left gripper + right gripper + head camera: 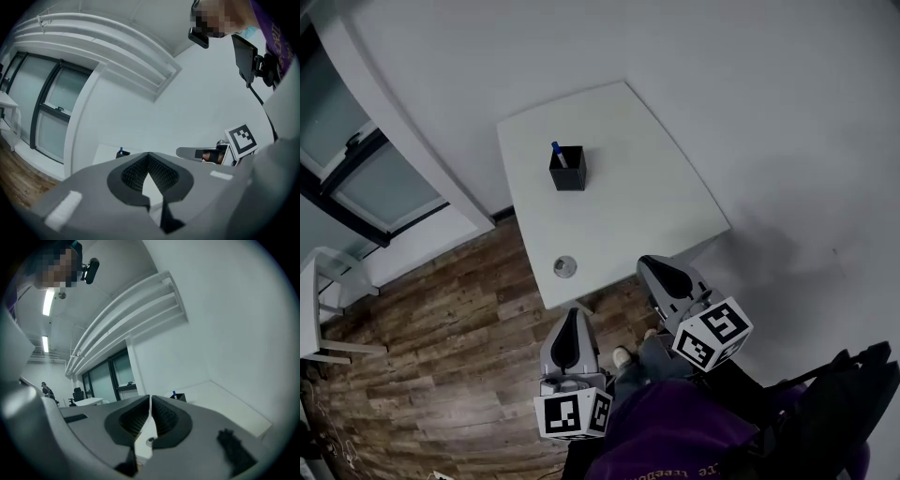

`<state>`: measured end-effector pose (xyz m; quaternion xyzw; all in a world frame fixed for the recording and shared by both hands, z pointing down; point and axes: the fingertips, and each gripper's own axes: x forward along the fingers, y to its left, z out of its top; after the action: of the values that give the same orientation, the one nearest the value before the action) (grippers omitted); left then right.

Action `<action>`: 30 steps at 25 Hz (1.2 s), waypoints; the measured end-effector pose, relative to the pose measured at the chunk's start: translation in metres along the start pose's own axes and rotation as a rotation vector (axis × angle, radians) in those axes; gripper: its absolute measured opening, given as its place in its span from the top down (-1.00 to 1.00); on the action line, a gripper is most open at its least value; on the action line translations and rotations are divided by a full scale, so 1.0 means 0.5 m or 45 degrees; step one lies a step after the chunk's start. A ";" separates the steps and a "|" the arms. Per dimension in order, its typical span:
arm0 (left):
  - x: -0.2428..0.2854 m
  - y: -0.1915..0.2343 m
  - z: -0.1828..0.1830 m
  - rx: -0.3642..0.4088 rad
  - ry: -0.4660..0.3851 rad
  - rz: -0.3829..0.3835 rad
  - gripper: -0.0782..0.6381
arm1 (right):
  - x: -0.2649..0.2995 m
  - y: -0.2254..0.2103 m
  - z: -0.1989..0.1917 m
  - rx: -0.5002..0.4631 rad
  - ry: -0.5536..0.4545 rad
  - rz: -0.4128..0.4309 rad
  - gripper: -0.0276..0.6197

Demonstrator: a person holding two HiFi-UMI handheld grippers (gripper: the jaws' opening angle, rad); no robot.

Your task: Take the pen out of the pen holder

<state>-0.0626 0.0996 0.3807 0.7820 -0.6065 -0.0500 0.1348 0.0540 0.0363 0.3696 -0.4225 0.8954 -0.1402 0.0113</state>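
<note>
Blue pen (556, 153) standing in black pen holder (568, 172), on far part of white worktop (628, 187). Left tool (571, 313) and right tool (648, 262) both pressed together, nothing pinched, at worktop's near edge, well apart from pen holder. Round grommet (565, 266) set in worktop near that edge.

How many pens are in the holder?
1. A blue pen stands in the black holder, at its left corner, on the table. Shorter ones could be hidden inside.
</note>
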 end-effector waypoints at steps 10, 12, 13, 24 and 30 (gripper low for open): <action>0.084 0.073 -0.011 -0.035 0.033 0.124 0.76 | 0.155 -0.048 0.010 -0.007 0.027 0.101 0.88; 0.110 0.080 -0.004 -0.033 0.028 0.136 0.76 | 0.188 -0.060 0.019 -0.019 0.030 0.123 0.88; 0.124 0.085 0.000 -0.030 0.026 0.141 0.76 | 0.206 -0.067 0.023 -0.023 0.035 0.133 0.88; 0.314 0.130 0.052 -0.034 -0.002 0.226 0.76 | 0.393 -0.173 0.059 -0.057 0.120 0.268 0.87; 0.393 0.168 0.052 -0.051 -0.002 0.280 0.76 | 0.484 -0.220 0.052 -0.116 0.169 0.337 0.87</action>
<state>-0.0963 -0.1125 0.3955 0.7078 -0.6876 -0.0477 0.1546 -0.0149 -0.2204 0.3972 -0.2906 0.9475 -0.1243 -0.0485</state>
